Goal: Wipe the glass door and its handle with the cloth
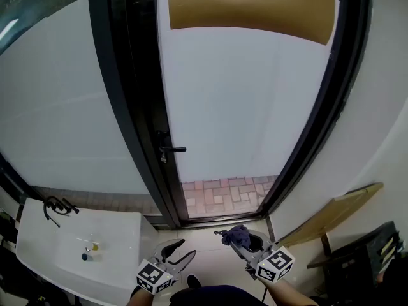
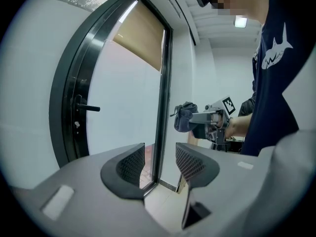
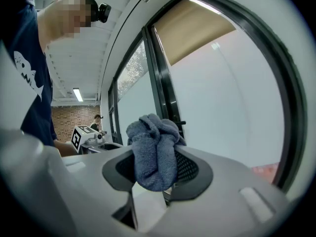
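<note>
1. Cloth [image 3: 150, 137] first: a bunched blue-grey rag sits pinched in my right tool [image 3: 157, 166]. Its jaws are closed onto the lower part of the rag, and the rest puffs up above them.
2. My left tool [image 2: 160, 162] has its jaws apart with a clear gap between them. Nothing is in that gap; through it I see only the door edge and the floor.
3. Both tools hang low in front of me, side by side and apart from each other, and neither touches anything else.
4. The glass door [image 1: 248, 107] stands ahead of me in its black frame, well apart from the cloth. The pane looks pale and milky, with a clear strip at the bottom showing brick paving [image 1: 223, 193] outside.
5. The handle [image 1: 173, 150] is a short black lever on the left side of the frame, sticking out toward the pane. Neither tool is near it.
6. A brown blind [image 1: 252, 5] covers the top of the pane. A white surface [image 1: 121, 234] with a black tap lies to my left, and a board [image 1: 331, 215] leans on the wall to my right.
7. Progress, as I judge it: the cloth is in hand, but it meets neither glass nor handle, so I take the wiping of both as yet to do. I cannot tell from the pane whether any part has been cleaned.
</note>
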`<state>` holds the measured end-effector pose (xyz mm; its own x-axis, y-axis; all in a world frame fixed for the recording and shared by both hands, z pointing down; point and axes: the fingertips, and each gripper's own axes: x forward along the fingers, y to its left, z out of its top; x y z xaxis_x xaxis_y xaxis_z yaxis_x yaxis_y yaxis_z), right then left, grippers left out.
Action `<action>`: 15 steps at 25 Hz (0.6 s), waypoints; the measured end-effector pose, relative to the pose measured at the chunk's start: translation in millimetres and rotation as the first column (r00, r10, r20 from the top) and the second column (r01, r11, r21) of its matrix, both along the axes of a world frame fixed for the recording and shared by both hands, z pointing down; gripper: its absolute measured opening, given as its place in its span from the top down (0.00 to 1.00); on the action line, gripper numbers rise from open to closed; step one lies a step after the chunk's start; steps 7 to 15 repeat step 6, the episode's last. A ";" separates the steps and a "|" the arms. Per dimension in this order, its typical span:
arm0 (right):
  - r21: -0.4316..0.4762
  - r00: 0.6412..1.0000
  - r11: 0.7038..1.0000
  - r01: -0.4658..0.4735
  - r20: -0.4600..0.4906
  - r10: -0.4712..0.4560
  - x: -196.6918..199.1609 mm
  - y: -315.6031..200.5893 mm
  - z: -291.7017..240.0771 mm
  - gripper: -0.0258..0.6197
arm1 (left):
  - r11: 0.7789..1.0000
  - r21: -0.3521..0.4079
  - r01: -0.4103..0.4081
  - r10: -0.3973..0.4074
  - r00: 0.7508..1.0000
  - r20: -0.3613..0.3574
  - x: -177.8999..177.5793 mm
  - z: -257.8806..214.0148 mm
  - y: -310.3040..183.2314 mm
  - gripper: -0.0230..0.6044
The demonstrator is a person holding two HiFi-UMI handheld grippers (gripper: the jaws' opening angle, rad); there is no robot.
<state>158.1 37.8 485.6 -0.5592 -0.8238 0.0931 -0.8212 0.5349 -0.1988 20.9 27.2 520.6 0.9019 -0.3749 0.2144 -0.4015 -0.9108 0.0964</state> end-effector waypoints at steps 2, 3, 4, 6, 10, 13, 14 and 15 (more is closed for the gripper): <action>-0.001 1.000 1.000 0.007 0.007 -0.007 3.6 16.7 0.2 0.73 | 1.000 -0.003 0.008 -0.008 1.000 -0.004 4.4 -1.0 16.6 0.66; 0.001 1.000 1.000 0.011 0.009 -0.011 5.0 24.4 -0.2 0.73 | 1.000 -0.005 0.011 -0.011 1.000 -0.006 6.6 -1.1 24.6 0.66; 0.003 1.000 1.000 0.016 0.011 -0.016 6.3 31.7 -0.6 0.73 | 1.000 -0.006 0.013 -0.013 1.000 -0.005 8.8 -0.9 32.4 0.66; 0.006 1.000 1.000 0.025 0.016 -0.026 8.5 46.1 -1.2 0.73 | 1.000 -0.009 0.014 -0.014 1.000 -0.001 13.4 -0.2 47.8 0.66; 0.006 1.000 1.000 0.025 0.016 -0.026 8.5 46.1 -1.2 0.73 | 1.000 -0.009 0.014 -0.014 1.000 -0.001 13.4 -0.2 47.8 0.66; 0.006 1.000 1.000 0.025 0.016 -0.026 8.5 46.1 -1.2 0.73 | 1.000 -0.009 0.014 -0.014 1.000 -0.001 13.4 -0.2 47.8 0.66; 0.006 1.000 1.000 0.025 0.016 -0.026 8.5 46.1 -1.2 0.73 | 1.000 -0.009 0.014 -0.014 1.000 -0.001 13.4 -0.2 47.8 0.66; 0.006 1.000 1.000 0.025 0.016 -0.026 8.5 46.1 -1.2 0.73 | 1.000 -0.009 0.014 -0.014 1.000 -0.001 13.4 -0.2 47.8 0.66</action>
